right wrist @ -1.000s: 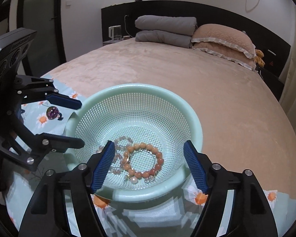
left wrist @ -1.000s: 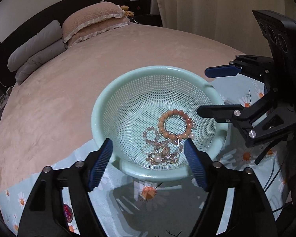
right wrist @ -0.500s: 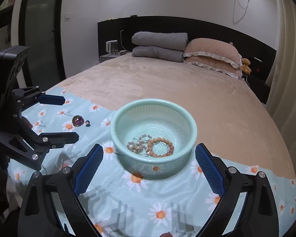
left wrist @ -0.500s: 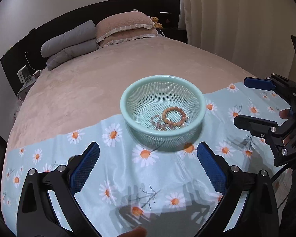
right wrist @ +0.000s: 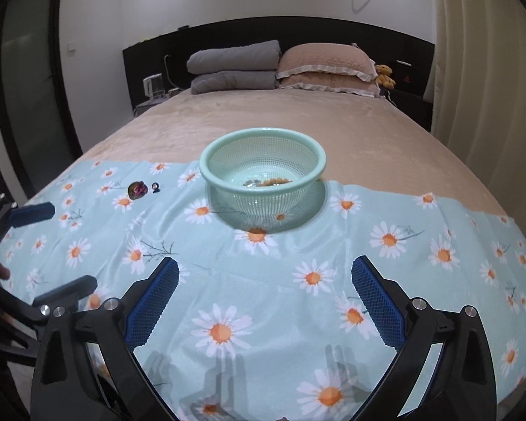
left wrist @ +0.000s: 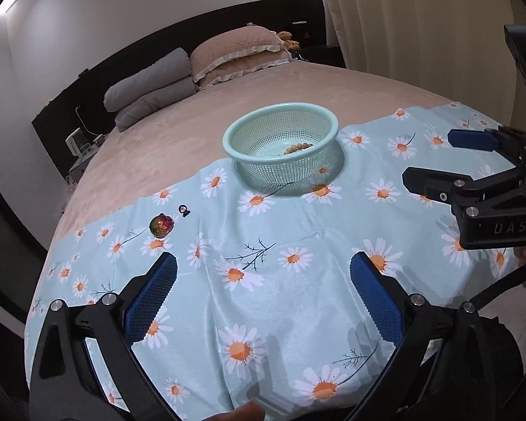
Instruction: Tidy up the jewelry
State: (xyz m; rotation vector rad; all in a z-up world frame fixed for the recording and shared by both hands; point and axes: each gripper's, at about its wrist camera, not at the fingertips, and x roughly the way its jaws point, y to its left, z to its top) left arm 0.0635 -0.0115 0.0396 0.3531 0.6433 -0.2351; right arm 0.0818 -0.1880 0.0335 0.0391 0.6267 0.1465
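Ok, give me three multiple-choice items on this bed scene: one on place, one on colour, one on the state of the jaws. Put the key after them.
1. Where do the iridescent brooch and small ring lie?
A. in the basket
B. on the daisy cloth, apart from the basket
C. on the pillows

2. What colour is the mesh basket?
A. pale mint green
B. red
C. black

3. How do the jaws of the left gripper and right gripper stand?
A. both shut
B. only the left open
C. both open, holding nothing

Key: 1 B, they sit on the cloth off to the basket's side. 2 A, rim and wall are mint. 3 C, cloth shows between each pair of blue pads.
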